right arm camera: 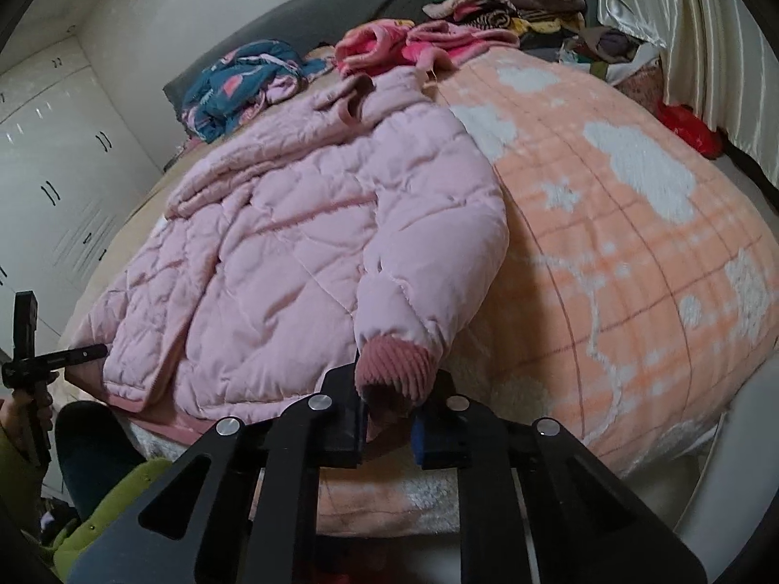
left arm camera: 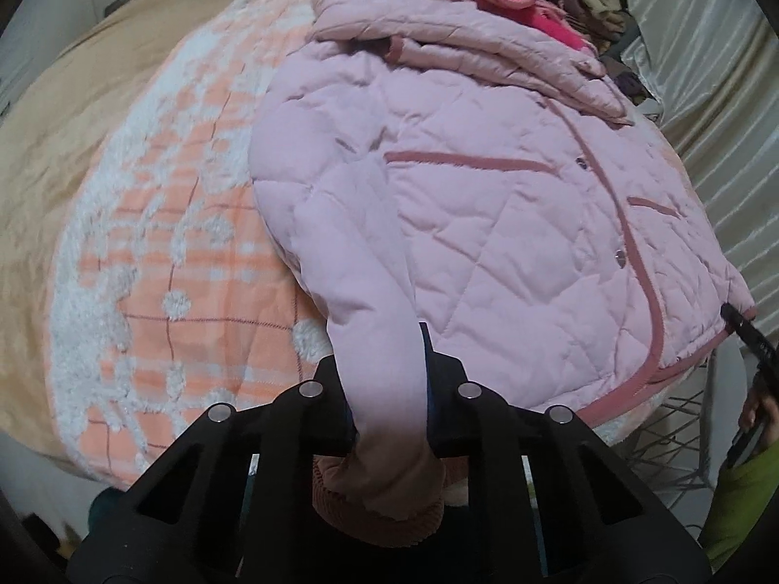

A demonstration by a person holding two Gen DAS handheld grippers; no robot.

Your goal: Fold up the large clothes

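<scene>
A pink quilted jacket (left arm camera: pixel 487 204) with darker pink trim lies front up on an orange and white blanket (left arm camera: pixel 185 253); it also shows in the right wrist view (right arm camera: pixel 292 253). My left gripper (left arm camera: pixel 389 389) is shut on the jacket's left sleeve (left arm camera: pixel 375 340), near the ribbed cuff (left arm camera: pixel 380 516). My right gripper (right arm camera: pixel 389 418) is shut on the ribbed cuff (right arm camera: pixel 394 365) of the other sleeve at the bed's near edge. The left gripper's tip also shows in the right wrist view (right arm camera: pixel 87 353), beside the hem. The hood is folded over the top of the jacket.
A pile of clothes (right arm camera: pixel 511 0) lies at the far end of the bed, with a bright pink garment (right arm camera: pixel 414 44) and a blue patterned one (right arm camera: pixel 243 82). White wardrobe doors (right arm camera: pixel 53 185) stand on one side, a pale curtain (left arm camera: pixel 706 97) on the other.
</scene>
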